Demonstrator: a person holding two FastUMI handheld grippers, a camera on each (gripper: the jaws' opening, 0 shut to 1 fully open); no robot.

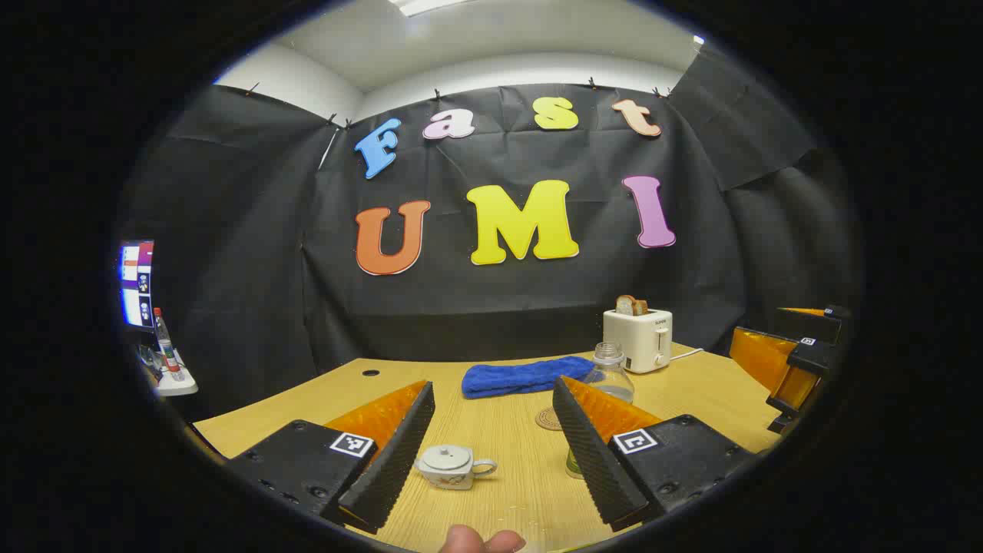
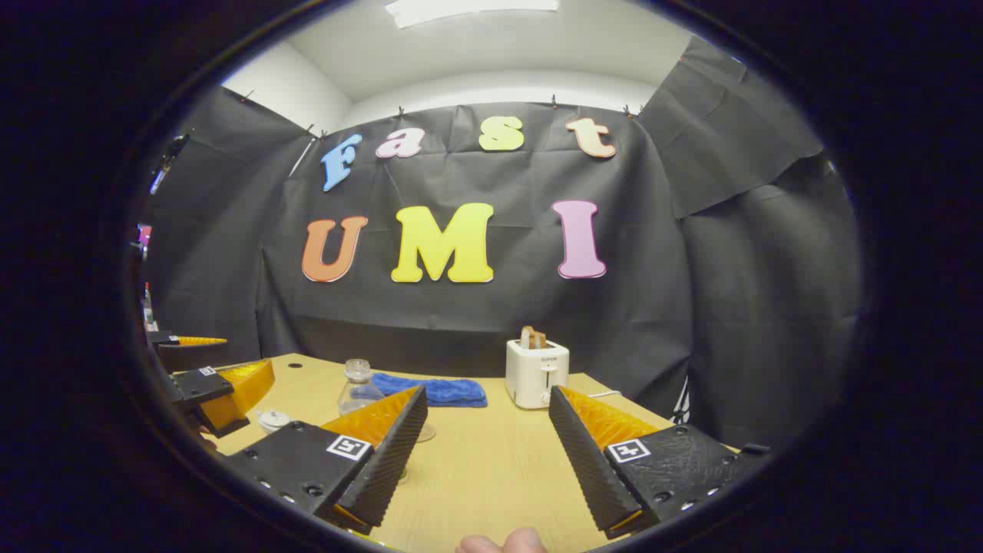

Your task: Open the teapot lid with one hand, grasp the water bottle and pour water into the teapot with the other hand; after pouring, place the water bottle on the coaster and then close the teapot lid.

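Sitting lidded between the left gripper's point(image 1: 491, 438) wide jaws, teapot point(image 1: 453, 466) untouched; bottle point(image 1: 610, 376) far right; right gripper point(image 2: 488, 442) wide, holding nothing.

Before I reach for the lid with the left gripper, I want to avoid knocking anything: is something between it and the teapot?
Nothing visible. In the left gripper view the teapot sits on bare table between the open left gripper fingers, lid on. The bottle stands farther back, partly behind one finger.
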